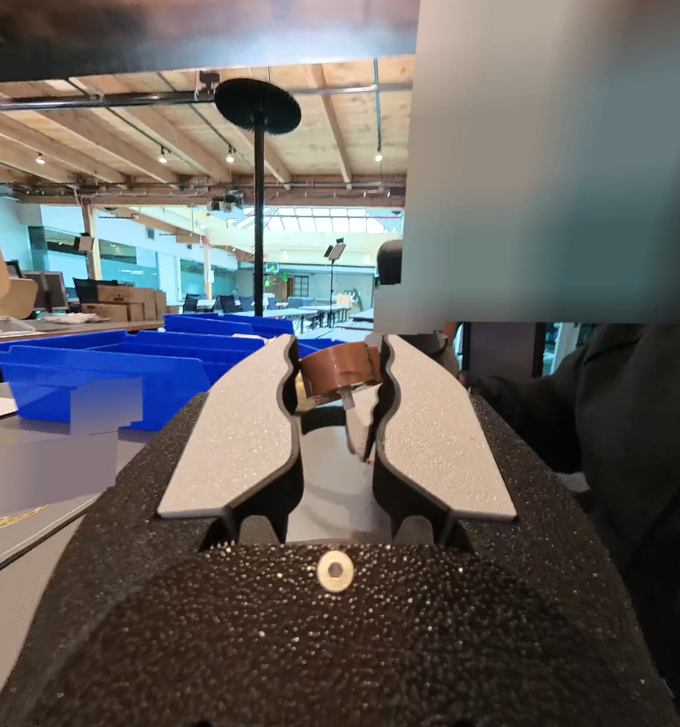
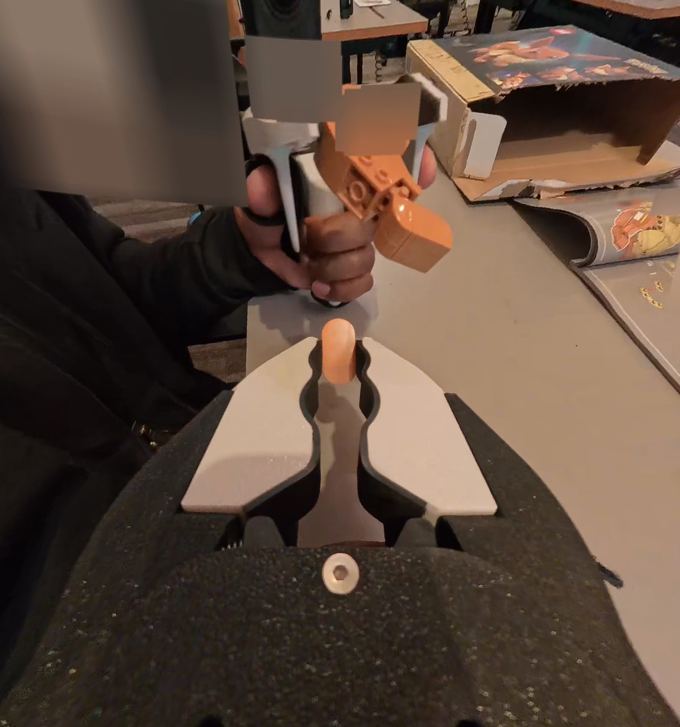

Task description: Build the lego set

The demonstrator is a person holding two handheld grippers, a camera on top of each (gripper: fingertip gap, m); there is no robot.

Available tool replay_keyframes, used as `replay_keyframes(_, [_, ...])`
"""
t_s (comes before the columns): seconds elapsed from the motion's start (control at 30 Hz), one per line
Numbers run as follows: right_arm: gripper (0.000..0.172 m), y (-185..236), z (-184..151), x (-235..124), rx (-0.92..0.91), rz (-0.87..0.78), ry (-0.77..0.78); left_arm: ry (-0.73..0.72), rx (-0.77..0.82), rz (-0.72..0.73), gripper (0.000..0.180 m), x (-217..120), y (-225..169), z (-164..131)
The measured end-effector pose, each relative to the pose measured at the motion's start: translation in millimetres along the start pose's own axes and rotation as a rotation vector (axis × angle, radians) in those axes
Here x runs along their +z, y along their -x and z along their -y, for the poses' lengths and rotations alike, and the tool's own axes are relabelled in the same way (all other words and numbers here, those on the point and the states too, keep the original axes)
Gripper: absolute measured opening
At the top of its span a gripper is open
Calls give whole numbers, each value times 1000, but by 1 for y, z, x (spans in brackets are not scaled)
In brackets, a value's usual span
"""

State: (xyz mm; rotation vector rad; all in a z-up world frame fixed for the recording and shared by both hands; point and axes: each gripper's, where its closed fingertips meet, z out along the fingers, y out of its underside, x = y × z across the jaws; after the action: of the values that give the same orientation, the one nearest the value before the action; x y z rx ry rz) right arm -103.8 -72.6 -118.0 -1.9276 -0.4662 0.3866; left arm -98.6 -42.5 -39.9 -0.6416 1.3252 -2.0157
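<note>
Orange brick assembly [image 2: 385,200] sits clamped in your left hand-held gripper [image 1: 340,373]; a small rounded orange piece [image 2: 338,351] is pinched in your right hand-held gripper [image 2: 338,354] just before it, above the grey surface [image 2: 488,354]. Blue bins [image 1: 94,373] and a torn cardboard box [image 2: 547,130] stand around, in an open workshop with wooden ceiling beams [image 1: 134,130].

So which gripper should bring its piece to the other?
Probably the right gripper: its small rounded orange piece sticks out past its tips, while the left gripper grips the bulkier orange brick assembly, better kept steady.
</note>
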Motion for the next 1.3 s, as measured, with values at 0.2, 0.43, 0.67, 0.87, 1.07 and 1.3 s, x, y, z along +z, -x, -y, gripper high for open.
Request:
replay_keyframes(0.2, [15,-3,16,3,-27,-29,-48,35,-35,-51,39,5,-7,-9])
replay_keyframes(0.43, [15,-10,17,-5,-43,-65,-49,82,-22,-46,39,5,-7,-17])
replay_keyframes(0.67, [15,-11,21,-12,-43,-76,-90,192,23,-6,39,7,-2,-33])
replay_keyframes(0.87, [15,-10,20,-9,-42,-68,-109,223,35,1,39,8,-2,-38])
replay_keyframes(1.07, [15,-8,21,-6,-57,-78,-134,220,28,-4,39,8,-3,-38])
replay_keyframes(1.3, [15,-7,21,3,-54,-84,-170,224,23,3,39,8,-1,-39])
